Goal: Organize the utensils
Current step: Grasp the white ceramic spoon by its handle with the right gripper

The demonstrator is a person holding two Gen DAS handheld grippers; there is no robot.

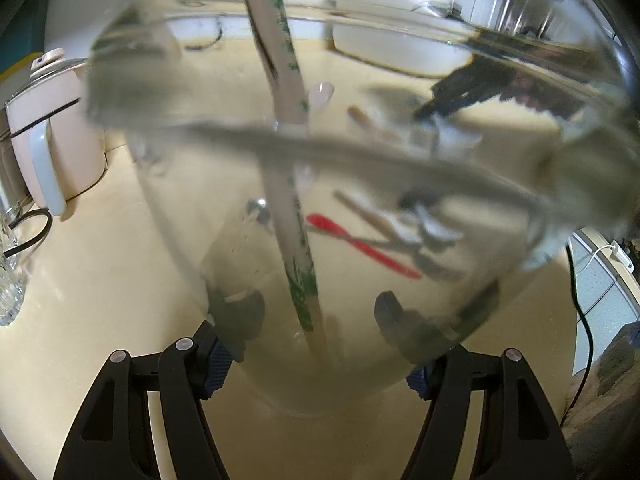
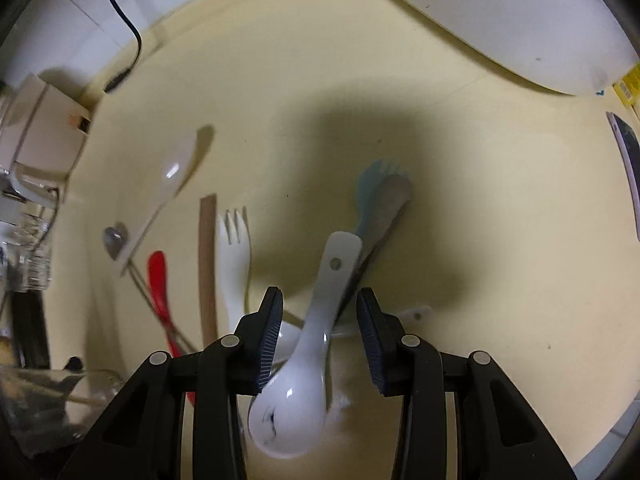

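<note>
My left gripper (image 1: pixel 316 344) is shut on a clear glass cup (image 1: pixel 460 208), held tilted above the counter. A wrapped chopstick pair with green print (image 1: pixel 294 216) stands inside it. Through the glass I see a red spoon (image 1: pixel 360 246) and other utensils lying on the counter. My right gripper (image 2: pixel 320 344) is open just above a white ceramic spoon (image 2: pixel 308 360), its fingers on either side of the handle, not touching it. Nearby lie a white fork (image 2: pixel 234 256), a brown stick (image 2: pixel 208 264), a red spoon (image 2: pixel 158 288), a cream spoon (image 2: pixel 176 176), and a teal fork under a grey spoon (image 2: pixel 384 208).
A white electric kettle (image 1: pixel 56 136) with a black cord stands at the left, next to a cut-glass vessel (image 1: pixel 10 280). A large white appliance (image 2: pixel 500 20) sits at the back. A glass jar (image 2: pixel 32 252) stands at the left of the right wrist view.
</note>
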